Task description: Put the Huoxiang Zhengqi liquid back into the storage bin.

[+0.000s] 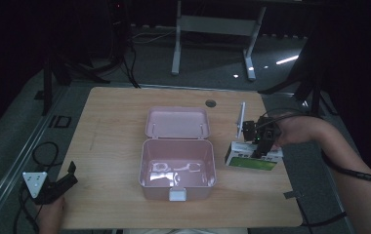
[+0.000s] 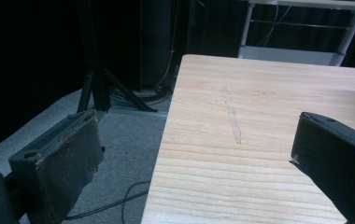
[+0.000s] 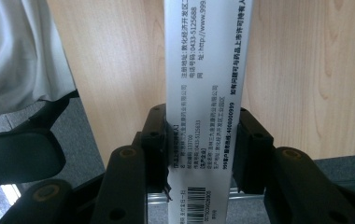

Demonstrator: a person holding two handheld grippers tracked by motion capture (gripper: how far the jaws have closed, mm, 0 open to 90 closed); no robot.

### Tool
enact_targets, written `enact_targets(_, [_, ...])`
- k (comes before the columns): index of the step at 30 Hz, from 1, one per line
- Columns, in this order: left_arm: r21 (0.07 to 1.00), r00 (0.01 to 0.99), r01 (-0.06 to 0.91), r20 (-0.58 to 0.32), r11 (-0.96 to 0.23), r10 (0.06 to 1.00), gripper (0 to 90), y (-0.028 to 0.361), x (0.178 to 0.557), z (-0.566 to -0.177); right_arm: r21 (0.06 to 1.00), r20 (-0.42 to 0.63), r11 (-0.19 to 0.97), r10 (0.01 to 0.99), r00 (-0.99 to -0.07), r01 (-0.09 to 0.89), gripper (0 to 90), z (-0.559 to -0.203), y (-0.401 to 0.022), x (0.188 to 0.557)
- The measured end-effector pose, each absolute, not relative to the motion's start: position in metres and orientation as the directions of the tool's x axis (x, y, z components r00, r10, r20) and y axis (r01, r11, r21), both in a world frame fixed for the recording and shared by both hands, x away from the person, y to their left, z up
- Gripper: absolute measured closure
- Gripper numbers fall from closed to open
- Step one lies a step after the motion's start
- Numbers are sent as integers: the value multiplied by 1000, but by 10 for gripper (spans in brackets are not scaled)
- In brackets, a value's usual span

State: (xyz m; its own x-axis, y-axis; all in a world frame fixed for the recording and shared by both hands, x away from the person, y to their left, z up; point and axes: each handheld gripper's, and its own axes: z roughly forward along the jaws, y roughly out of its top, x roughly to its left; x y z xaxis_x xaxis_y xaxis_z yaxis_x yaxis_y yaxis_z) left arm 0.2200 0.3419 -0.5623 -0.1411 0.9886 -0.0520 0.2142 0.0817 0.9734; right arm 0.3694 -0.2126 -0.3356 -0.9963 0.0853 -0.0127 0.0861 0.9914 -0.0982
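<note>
Right tool (image 1: 261,146) clamped on medicine carton (image 1: 250,159) right of pink case (image 1: 177,168); light, crushable, grip narrow sides. Left tool (image 1: 59,183) apart.

Box (image 3: 206,107) cut off top and bottom, far end out of frame; small print on the box (image 1: 252,158) too tiny to read.

High view looks down and forward over the whole table (image 1: 110,146). Left gripper view sits low at its left edge — facing along the wood. Right gripper view hangs close above a box (image 3: 203,93) — same tabletop underneath.
</note>
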Motion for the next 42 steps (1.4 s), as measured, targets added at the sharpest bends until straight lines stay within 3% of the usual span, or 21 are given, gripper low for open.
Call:
enact_targets(25, [974,-139,211,-58,87,989,21,343,220,-562,-51,-17,999,11,-1000,12,620,-283,-150,352])
enact_targets(42, [974,-135,210,-55,83,989,21,343,219,-562,-60,2,996,-67,-998,-67,620,-296,-91,343])
